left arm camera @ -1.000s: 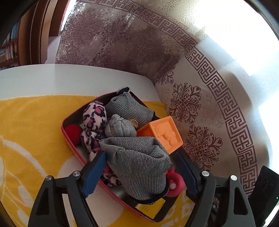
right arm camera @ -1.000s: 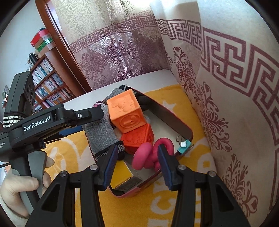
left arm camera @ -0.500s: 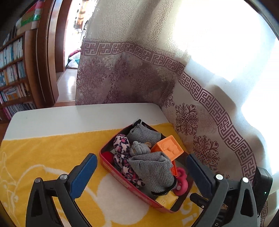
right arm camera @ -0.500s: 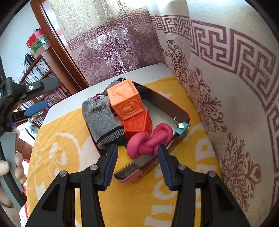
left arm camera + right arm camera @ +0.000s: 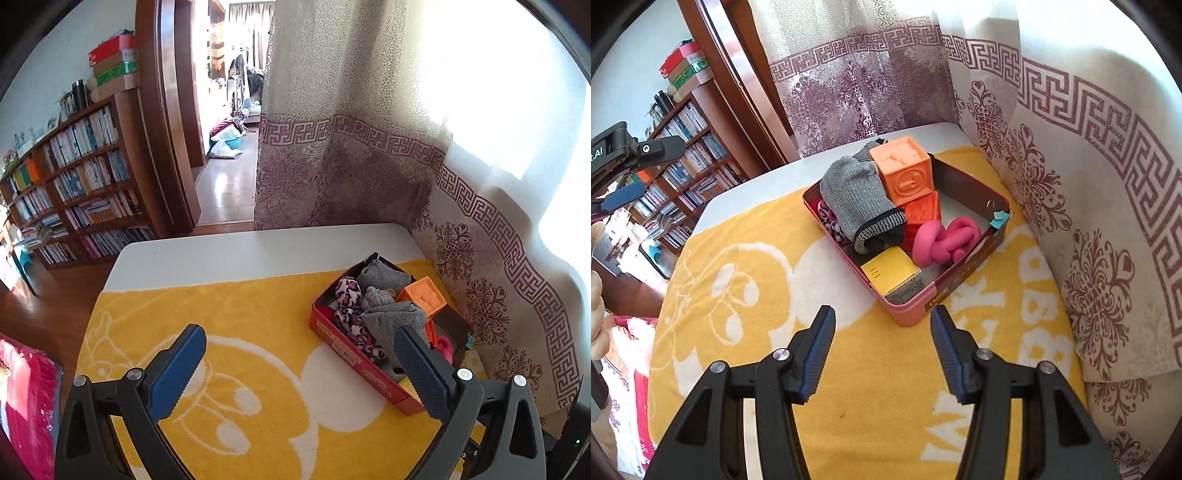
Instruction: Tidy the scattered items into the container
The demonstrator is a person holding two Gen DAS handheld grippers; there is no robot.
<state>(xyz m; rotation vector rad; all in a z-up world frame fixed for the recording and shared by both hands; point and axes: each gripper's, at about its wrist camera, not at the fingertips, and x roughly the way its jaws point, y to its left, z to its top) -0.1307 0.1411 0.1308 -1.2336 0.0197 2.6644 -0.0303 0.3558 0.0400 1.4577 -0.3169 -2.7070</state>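
A red tin (image 5: 354, 356) sits on the yellow towel (image 5: 240, 332) near the curtain; it also shows in the right wrist view (image 5: 912, 314). It holds grey socks (image 5: 857, 192), two orange cubes (image 5: 905, 173), a pink knotted toy (image 5: 945, 240), a yellow box (image 5: 890, 273) and a leopard-print fabric (image 5: 347, 291). My left gripper (image 5: 299, 373) is open and empty, above the towel left of the tin. My right gripper (image 5: 882, 350) is open and empty, in front of the tin's near corner.
A patterned curtain (image 5: 1071, 166) hangs right behind the tin. The white table's far edge (image 5: 258, 247) shows beyond the towel. A bookshelf (image 5: 74, 192) and a doorway stand at the left. The left gripper's body (image 5: 624, 158) shows at the right wrist view's left edge.
Both grippers have pulled back and up from the tin. The left gripper has let go of the grey sock, which now lies in the tin, and opened wide. The right gripper has opened wider.
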